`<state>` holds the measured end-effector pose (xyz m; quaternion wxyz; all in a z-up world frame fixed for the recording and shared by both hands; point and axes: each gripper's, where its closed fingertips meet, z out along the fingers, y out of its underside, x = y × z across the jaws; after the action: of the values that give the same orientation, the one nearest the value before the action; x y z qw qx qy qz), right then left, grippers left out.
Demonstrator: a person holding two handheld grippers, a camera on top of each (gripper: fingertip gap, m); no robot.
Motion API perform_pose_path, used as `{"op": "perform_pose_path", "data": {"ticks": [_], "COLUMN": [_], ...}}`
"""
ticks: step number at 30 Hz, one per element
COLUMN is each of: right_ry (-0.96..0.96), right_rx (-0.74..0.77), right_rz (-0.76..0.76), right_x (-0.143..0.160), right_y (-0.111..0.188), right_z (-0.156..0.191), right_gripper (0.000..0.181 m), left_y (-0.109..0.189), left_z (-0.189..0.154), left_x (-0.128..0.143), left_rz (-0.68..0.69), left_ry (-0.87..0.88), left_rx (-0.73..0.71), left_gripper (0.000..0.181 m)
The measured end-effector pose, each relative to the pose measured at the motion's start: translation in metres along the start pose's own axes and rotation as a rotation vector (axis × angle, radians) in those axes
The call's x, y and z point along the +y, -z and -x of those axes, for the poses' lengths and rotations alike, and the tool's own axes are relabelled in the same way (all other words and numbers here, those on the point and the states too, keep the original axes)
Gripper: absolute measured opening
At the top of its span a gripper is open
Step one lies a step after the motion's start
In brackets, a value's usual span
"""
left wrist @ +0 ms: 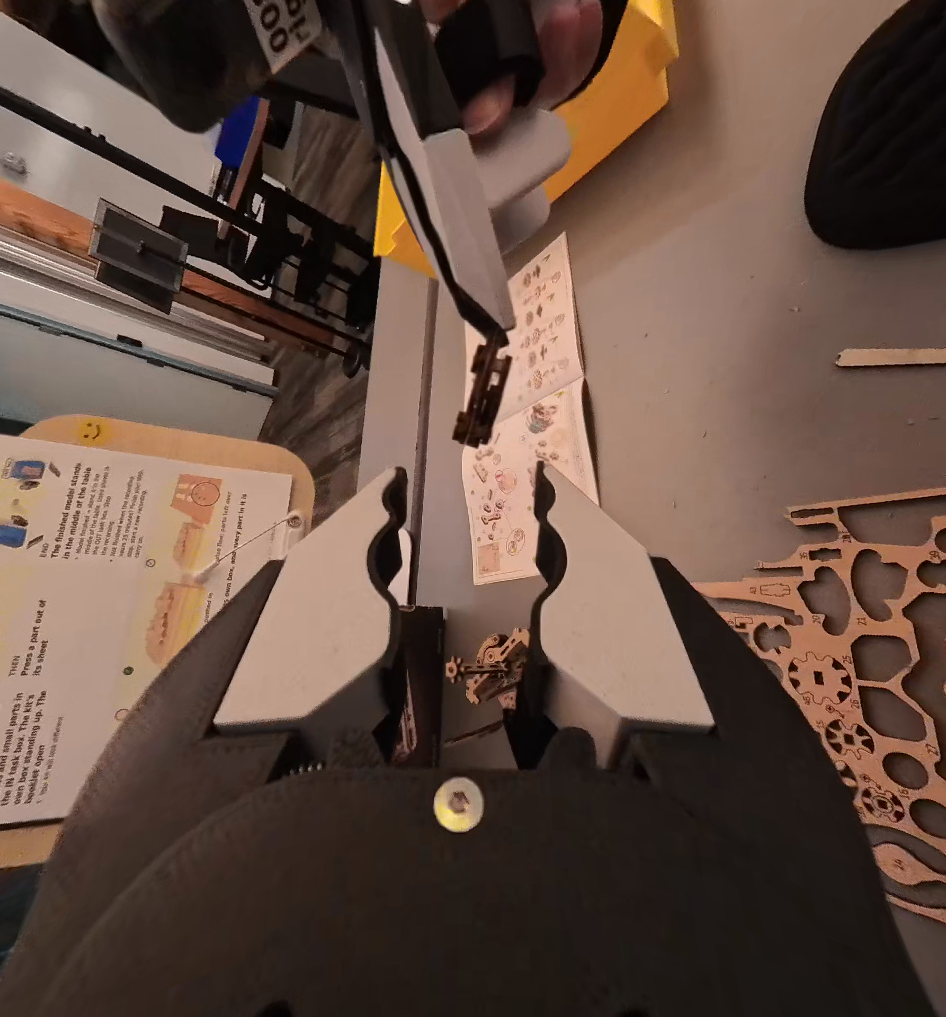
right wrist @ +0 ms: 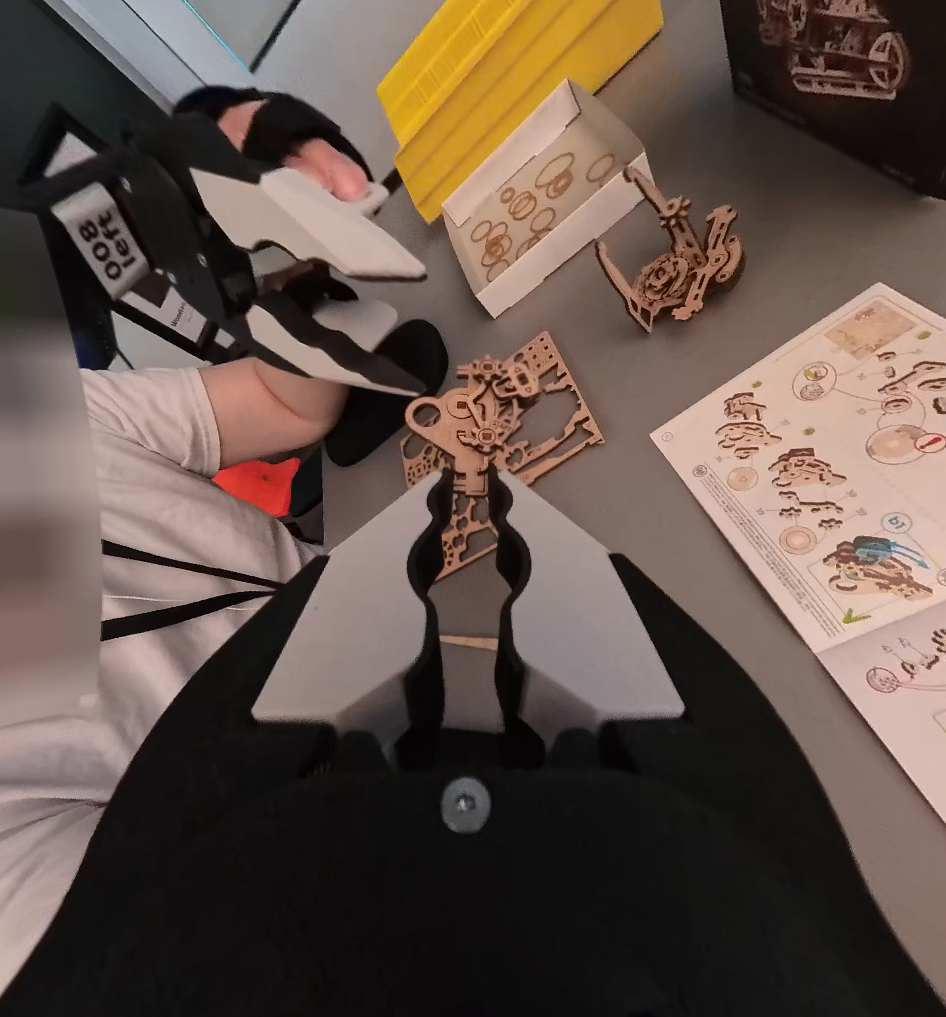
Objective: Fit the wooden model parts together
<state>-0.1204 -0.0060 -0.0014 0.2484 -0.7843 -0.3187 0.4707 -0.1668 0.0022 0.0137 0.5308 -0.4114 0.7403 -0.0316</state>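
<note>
While the right gripper [right wrist: 466, 474] is clamped on the lower tab of a small wooden sub-assembly [right wrist: 473, 418], that piece is held up above the grey table [right wrist: 652, 352], with gear-shaped bits and a looped end at its left. Directly under it lies a punched-out wooden sheet [right wrist: 559, 424], flat on the table.

Left gripper [left wrist: 469, 484]: jaws spread wide, nothing between them. In the right wrist view it sits just left of the sub-assembly, lower fingertip [right wrist: 399, 382] near the looped end; contact cannot be confirmed.

Further out: a partly built wooden model [right wrist: 674, 264] stands upright on the table, beside a white cardboard tray [right wrist: 487, 286] holding thin wooden rings. Yellow bin [right wrist: 460, 82] behind the tray. Open instruction booklet [right wrist: 735, 495] to the right. Dark kit box [right wrist: 845, 82] at the far corner. Larger part sheet [left wrist: 872, 688], many holes, seen in the left wrist view.
</note>
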Motion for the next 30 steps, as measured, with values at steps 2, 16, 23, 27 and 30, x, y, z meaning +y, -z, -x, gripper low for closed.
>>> {"op": "perform_pose_path", "data": {"ticks": [2, 16, 23, 27, 30], "right_ry": [0.003, -0.002, 0.000, -0.003, 0.001], "right_rx": [-0.060, -0.110, -0.117, -0.129, -0.137], "right_rz": [-0.015, 0.035, 0.066, 0.074, 0.086], "right_x": [-0.004, 0.006, 0.011, 0.011, 0.013], "right_y": [-0.001, -0.005, -0.010, -0.014, -0.018], "right_z": [0.006, 0.013, 0.011, 0.009, 0.010], "right_gripper": [0.011, 0.011, 0.011, 0.011, 0.011], "left_y": [-0.005, -0.013, -0.016, -0.018, -0.020], "left_z": [-0.004, -0.012, -0.018, -0.020, -0.023], "left_x": [0.001, 0.005, 0.005, 0.003, 0.006], "left_rz": [0.036, 0.031, 0.022, 0.029, 0.043], "left_ry": [-0.018, -0.052, -0.105, -0.117, -0.118], "left_rx": [0.001, 0.024, 0.035, 0.039, 0.050], "left_gripper": [0.048, 0.037, 0.033, 0.032, 0.030]}}
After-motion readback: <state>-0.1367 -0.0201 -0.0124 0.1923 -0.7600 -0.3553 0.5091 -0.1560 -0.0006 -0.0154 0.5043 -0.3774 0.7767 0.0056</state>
